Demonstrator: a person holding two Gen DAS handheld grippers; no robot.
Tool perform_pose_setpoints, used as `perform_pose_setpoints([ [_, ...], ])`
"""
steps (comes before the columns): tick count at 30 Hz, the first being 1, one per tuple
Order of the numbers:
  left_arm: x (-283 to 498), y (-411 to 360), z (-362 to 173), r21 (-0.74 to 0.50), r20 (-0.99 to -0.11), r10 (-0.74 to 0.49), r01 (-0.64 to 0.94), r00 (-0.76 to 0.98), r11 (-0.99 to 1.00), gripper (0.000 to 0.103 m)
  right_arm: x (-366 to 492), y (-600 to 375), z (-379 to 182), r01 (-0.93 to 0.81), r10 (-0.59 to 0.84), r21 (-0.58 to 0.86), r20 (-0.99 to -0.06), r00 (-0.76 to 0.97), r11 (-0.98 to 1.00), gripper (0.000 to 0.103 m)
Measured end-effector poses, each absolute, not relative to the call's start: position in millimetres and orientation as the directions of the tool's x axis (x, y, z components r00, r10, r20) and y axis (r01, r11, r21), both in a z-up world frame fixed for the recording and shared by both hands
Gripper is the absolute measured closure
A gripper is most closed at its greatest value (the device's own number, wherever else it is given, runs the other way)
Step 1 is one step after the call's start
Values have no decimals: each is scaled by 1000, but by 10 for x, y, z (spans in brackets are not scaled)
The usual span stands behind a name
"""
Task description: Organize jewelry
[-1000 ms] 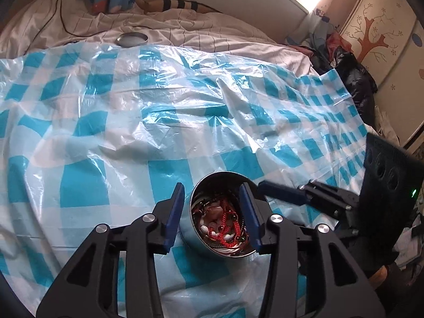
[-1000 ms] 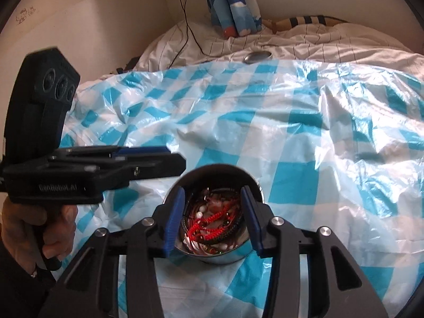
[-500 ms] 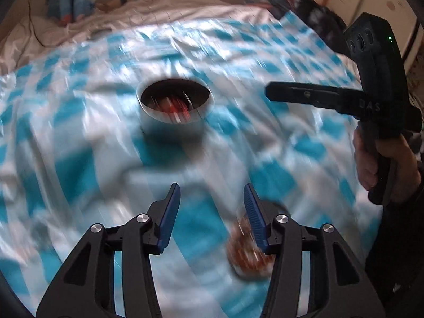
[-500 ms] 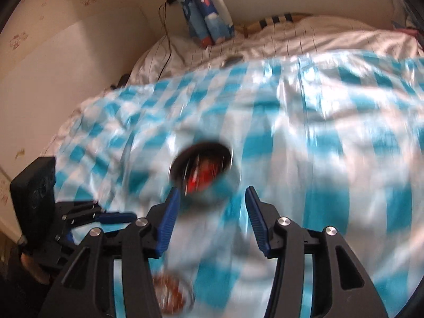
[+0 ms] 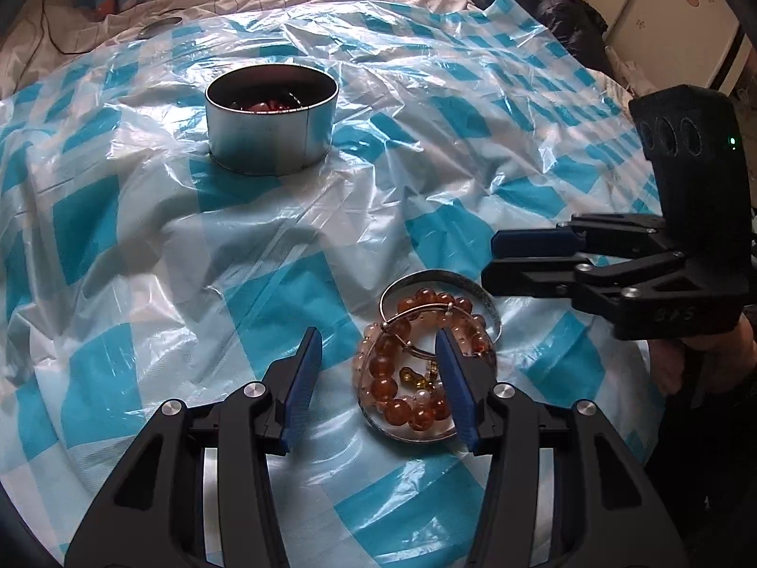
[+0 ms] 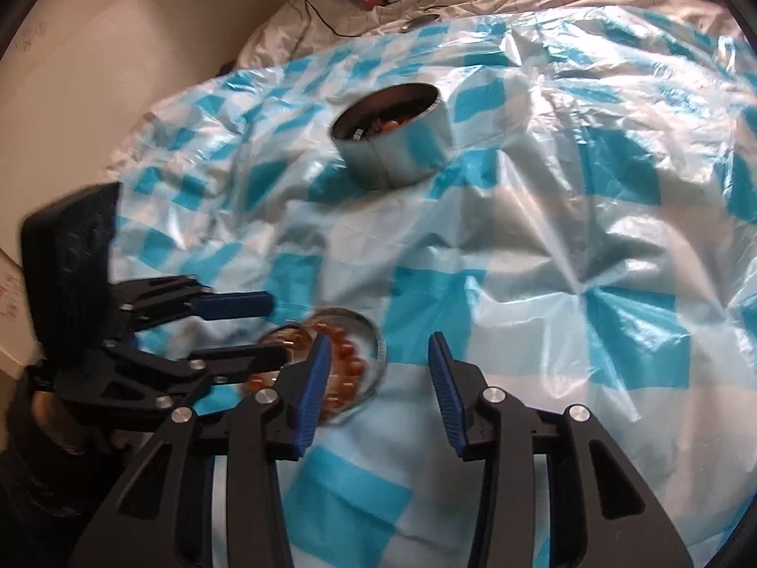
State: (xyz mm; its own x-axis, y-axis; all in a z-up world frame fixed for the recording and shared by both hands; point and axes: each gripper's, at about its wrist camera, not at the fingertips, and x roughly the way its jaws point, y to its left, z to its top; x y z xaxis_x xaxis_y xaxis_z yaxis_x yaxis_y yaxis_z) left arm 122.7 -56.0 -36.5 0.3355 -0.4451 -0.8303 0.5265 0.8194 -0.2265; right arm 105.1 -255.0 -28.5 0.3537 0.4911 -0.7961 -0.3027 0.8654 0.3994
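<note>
Blue-checked plastic sheet [image 5: 293, 236] covers the bed; metal tin [image 5: 272, 120] of jewelry stands far side of the bracelet pile. Left gripper [image 5: 378, 378] spread, empty, hovers just beside the pile of amber bead bracelets [image 5: 407, 369]. Right gripper [image 6: 376, 378], jaws just been closing, nothing between, near the pile.

- The checked sheet [image 5: 293, 236] is showing as thin, glossy, crinkled plastic.
- The round tin [image 5: 271, 123] is looking like smooth, shiny metal.
- The amber beads [image 5: 392, 378] are gleaming, glassy and smooth.
- The bangle [image 5: 444, 279] is shining like polished metal.
</note>
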Motion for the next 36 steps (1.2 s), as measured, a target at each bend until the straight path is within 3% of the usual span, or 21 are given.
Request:
perform_pose_setpoints([
  [10,1247,-547,-382,-193,-832,-416,511,368,837,56,992,-2261,-391,-384,282,110,-859,426,917,61],
  [12,1210,-598,-382,-190,-829,-429,541,358,819,68,955,-2166,-415,-415,252,53,-861,442,908,64],
  [13,1186,-638,-371,-189,-827,-439,562,351,806,81,927,-2124,-420,-433,240,24,-859,452,901,67],
  [16,1119,-713,-352,-158,-827,-434,594,357,789,95,897,-2061,-417,-462,236,-4,-856,461,887,88],
  [18,1114,-709,-330,-170,-826,-443,597,347,784,99,918,-2089,-406,-456,259,30,-855,449,889,97],
  [24,1151,-566,-231,-243,-797,-498,574,341,782,101,1046,-2424,-359,-348,455,330,-803,386,877,98],
  [30,1209,-404,-98,-301,-753,-546,546,367,782,101,1077,-2526,-314,-315,523,424,-761,384,849,98],
  [36,1179,-454,-38,-214,-766,-493,560,412,800,101,1138,-2734,-304,-248,629,581,-677,382,775,98],
])
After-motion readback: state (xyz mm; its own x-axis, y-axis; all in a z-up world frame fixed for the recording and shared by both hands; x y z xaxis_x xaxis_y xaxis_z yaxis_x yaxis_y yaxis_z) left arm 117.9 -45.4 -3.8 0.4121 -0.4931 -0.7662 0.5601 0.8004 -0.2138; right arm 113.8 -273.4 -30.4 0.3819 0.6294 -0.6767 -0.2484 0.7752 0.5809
